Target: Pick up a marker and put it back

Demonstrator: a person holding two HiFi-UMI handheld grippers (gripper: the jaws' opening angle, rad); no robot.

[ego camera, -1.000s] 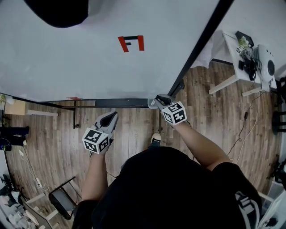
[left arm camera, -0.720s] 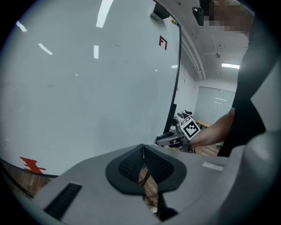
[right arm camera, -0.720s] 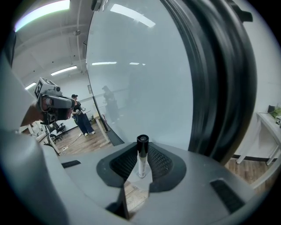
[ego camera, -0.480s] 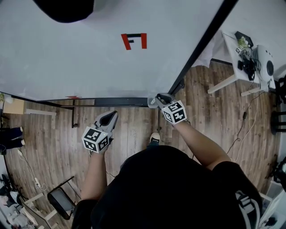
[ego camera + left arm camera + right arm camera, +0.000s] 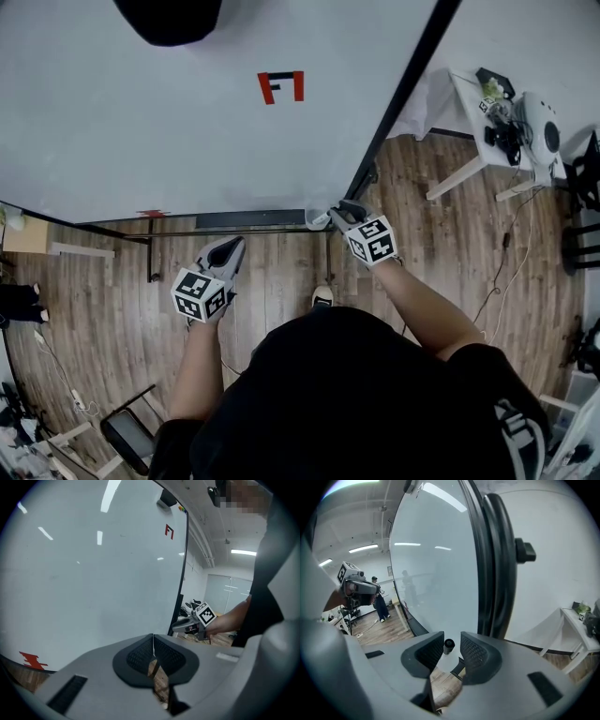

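A dark marker (image 5: 449, 644) shows end-on between the pads of my right gripper (image 5: 452, 649). The jaws are opening, and a gap shows between the marker and the right pad. In the head view the right gripper (image 5: 327, 218) sits at the lower right corner of the whiteboard (image 5: 187, 122), by the end of its dark tray (image 5: 248, 219); the marker is hard to make out there. My left gripper (image 5: 231, 247) hangs below the tray over the wood floor. Its pads (image 5: 140, 654) meet in a thin line with nothing between them.
A black frame post (image 5: 403, 94) runs along the whiteboard's right edge. A red and black mark (image 5: 281, 86) is on the board. A white table (image 5: 469, 103) with gear stands at the right, and a chair (image 5: 131, 436) at the lower left.
The head view has shifted a little. The right gripper has edged up and to the right at the board's corner. The left gripper has barely moved.
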